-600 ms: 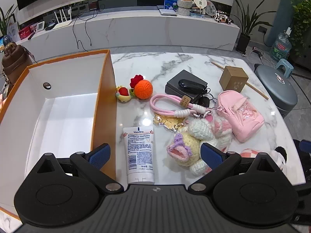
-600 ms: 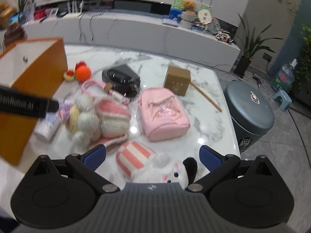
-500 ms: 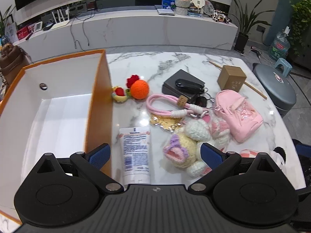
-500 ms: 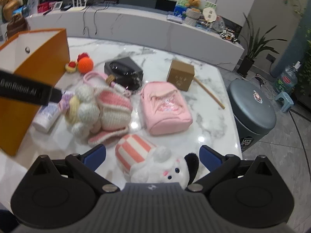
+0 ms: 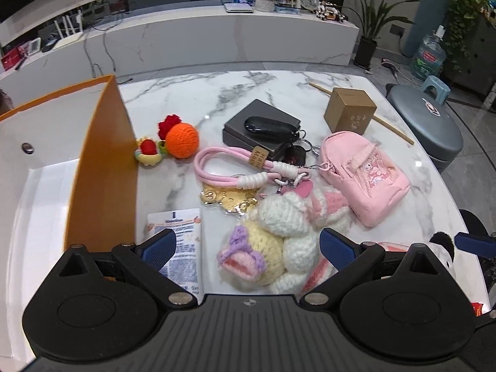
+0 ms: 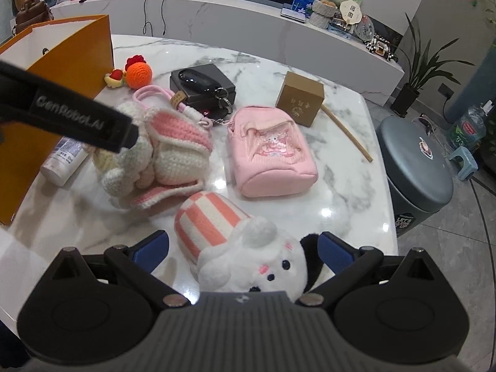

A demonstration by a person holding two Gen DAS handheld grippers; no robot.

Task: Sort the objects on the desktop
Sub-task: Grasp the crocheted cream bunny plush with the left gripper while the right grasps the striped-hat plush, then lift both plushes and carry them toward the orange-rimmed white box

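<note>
My left gripper (image 5: 248,245) hangs open above a yellow, white and pink crochet plush (image 5: 279,235), and a white cream tube (image 5: 183,248) lies under its left finger. The orange box (image 5: 102,167) with a white inside stands to the left. Further back lie an orange crochet ball (image 5: 182,136), a pink rope strap (image 5: 223,170), a gold bear charm (image 5: 229,198), a car key (image 5: 269,125) on a black case, and a pink mini backpack (image 5: 365,173). My right gripper (image 6: 245,248) is open over a striped white bunny plush (image 6: 217,220). One left finger (image 6: 77,117) crosses the right wrist view.
A brown cardboard cube (image 6: 299,102) and a wooden stick (image 6: 347,130) lie at the back right of the marble table (image 6: 347,186). A grey round bin (image 6: 415,167) stands just past the right table edge. A long white bench (image 5: 217,37) runs behind.
The left gripper has moved right, away from the orange box, and now sits over the crochet plush and tube. The right gripper has shifted only slightly. Both stay open.
</note>
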